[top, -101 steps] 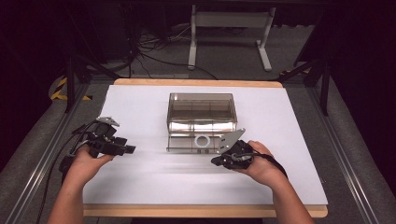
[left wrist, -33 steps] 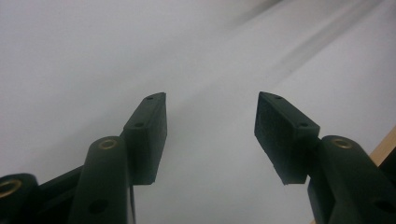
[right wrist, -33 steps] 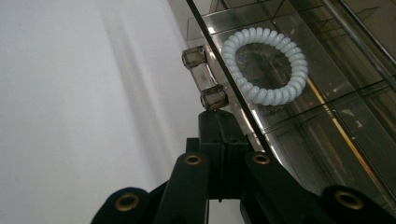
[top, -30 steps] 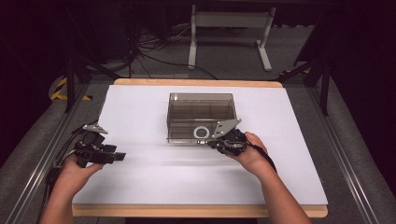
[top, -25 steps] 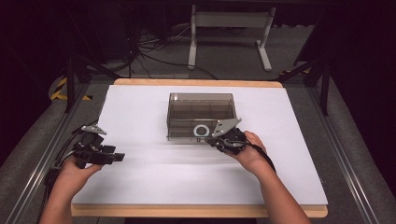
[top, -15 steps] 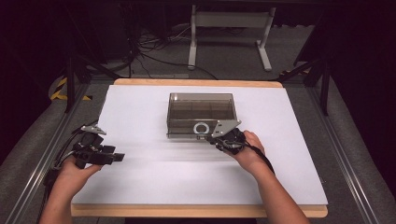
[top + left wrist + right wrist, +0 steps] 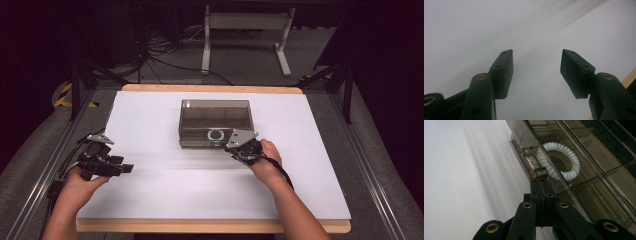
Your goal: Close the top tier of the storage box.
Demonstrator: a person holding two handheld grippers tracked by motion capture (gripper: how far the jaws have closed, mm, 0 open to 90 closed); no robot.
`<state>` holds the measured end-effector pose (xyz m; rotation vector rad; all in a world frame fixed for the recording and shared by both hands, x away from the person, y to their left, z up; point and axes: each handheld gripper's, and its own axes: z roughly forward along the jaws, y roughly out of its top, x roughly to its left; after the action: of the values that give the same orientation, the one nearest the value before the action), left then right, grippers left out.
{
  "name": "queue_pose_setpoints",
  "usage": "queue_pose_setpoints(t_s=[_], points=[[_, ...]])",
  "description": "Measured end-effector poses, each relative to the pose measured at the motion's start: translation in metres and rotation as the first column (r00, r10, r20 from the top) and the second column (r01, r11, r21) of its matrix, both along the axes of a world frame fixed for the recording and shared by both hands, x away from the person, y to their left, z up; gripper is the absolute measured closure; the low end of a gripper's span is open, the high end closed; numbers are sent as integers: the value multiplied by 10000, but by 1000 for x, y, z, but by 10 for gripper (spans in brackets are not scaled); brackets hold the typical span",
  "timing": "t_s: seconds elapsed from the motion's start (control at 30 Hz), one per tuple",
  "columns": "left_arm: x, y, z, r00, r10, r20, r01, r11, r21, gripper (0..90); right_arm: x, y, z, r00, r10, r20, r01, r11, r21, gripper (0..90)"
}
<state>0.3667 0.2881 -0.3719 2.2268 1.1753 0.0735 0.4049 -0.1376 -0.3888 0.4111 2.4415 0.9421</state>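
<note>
A white table (image 7: 165, 195) with a wooden edge takes up most of the high view, with dark floor and stand legs beyond its far side. At its middle, a little toward the far edge, sits a smoky transparent box (image 7: 215, 114) with a closed lid and inner dividers. In the near compartment, just behind the front wall, lies a white coiled ring (image 7: 216, 135); in the right gripper view the ring (image 7: 571, 161) shows through the lid, directly behind a clear latch (image 7: 534, 165) on the box's front.

The right gripper (image 7: 235, 148) is at the near right part of the box front, held by the person's right hand (image 7: 267, 157). Its jaws are clenched together with nothing between them, and their tips (image 7: 542, 185) press up against the latch's lower knuckle.

The left gripper (image 7: 125, 168) hangs over the near left part of the table, well apart from the box, in the person's left hand (image 7: 82, 180). Its jaws stand released and wide, with bare white surface between the pads (image 7: 576, 72).
</note>
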Motion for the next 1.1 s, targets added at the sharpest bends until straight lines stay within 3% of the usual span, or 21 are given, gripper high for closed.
queue_pose_setpoints(t_s=[0.67, 1.1], points=[[1, -1, -1, 10000, 0, -34, 1, 10000, 39, 443, 7, 2, -8, 9973, -343, 653, 334, 9993, 160, 900], [1, -1, -1, 10000, -1, -29, 1, 10000, 43, 443, 13, 3, -10, 9947, -894, 507, 862, 9943, 620, 900]])
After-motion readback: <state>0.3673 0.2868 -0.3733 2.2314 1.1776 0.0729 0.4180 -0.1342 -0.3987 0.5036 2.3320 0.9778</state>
